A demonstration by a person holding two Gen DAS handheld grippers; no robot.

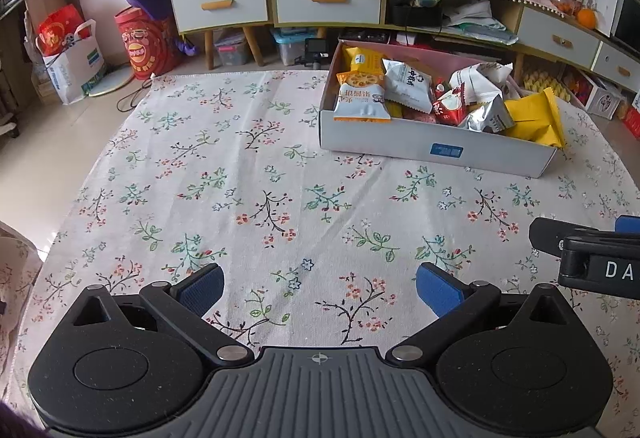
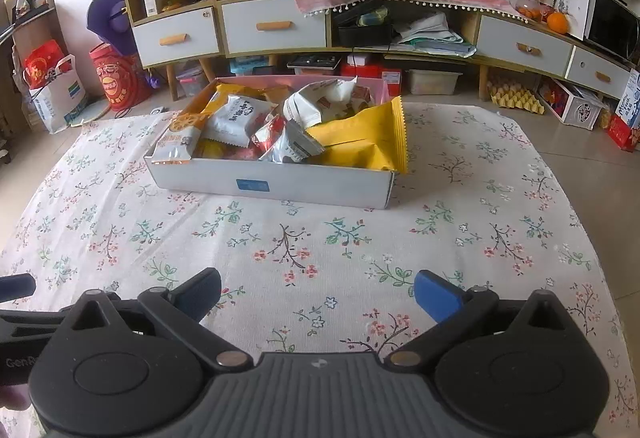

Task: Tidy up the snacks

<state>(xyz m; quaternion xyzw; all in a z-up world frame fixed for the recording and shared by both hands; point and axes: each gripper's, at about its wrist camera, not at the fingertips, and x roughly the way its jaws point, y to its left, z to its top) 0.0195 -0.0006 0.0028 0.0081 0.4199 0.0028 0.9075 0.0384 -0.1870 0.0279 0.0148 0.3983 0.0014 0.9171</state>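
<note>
Cardboard, white outside, makes up the snack box (image 2: 276, 185), which is sitting on the flowered tablecloth (image 2: 320, 238) toward its far edge, heaped with snack packets (image 2: 240, 119). From the right wrist view the box is lying straight ahead, and a big yellow packet (image 2: 368, 141) is leaning over its right end wall. The left wrist view is showing the same box (image 1: 432, 149) off to the right, with the yellow packet (image 1: 536, 117) poking past the far corner.

Both grippers are hovering over bare cloth, well short of the box. The left gripper (image 1: 320, 284) is gaping wide, its blue pads (image 1: 202, 288) gripping nothing; the right gripper (image 2: 318, 296) is standing just as wide and empty. Only the left view is catching the right gripper's side (image 1: 588, 258) at its right edge, while the right view is showing part of the left gripper (image 2: 16, 322) at its left edge.
</note>
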